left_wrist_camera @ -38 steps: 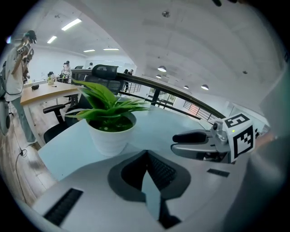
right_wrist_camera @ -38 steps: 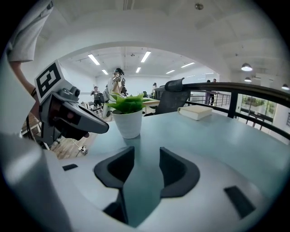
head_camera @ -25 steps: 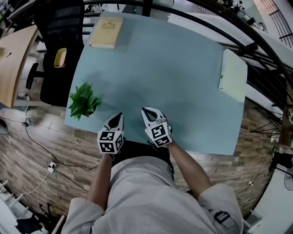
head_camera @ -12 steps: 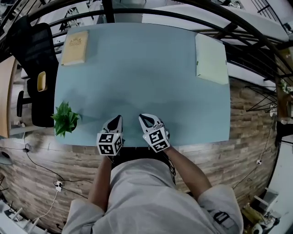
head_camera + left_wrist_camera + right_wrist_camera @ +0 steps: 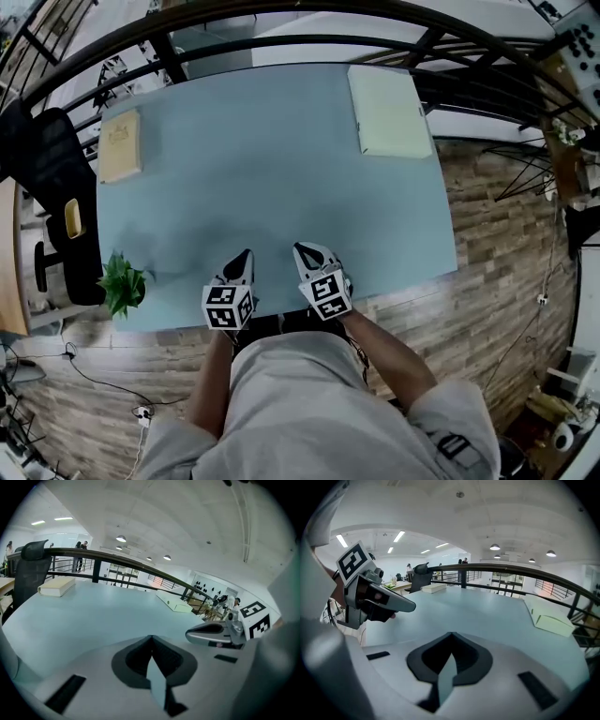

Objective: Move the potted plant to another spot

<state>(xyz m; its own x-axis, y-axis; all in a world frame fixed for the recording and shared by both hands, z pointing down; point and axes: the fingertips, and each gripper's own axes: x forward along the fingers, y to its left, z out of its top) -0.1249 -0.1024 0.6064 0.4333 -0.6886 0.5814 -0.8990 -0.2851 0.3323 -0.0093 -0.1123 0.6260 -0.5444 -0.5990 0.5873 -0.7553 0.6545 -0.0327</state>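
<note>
The potted plant (image 5: 123, 284) stands upright at the lower-left corner of the pale blue table (image 5: 281, 159), seen from above, its long axis toward the camera and its green leaves fanning out over most of the pot. The left gripper (image 5: 247, 253) and the right gripper (image 5: 299, 248) hover at the table's near edge, lower centre, well right of the plant across bare tabletop, each with its jaws closed tip to tip and empty. A tan book (image 5: 119, 145) lies upper left, a pale green box (image 5: 388, 111) upper right, and a black chair (image 5: 42, 159) stands just beyond the table's left edge.
</note>
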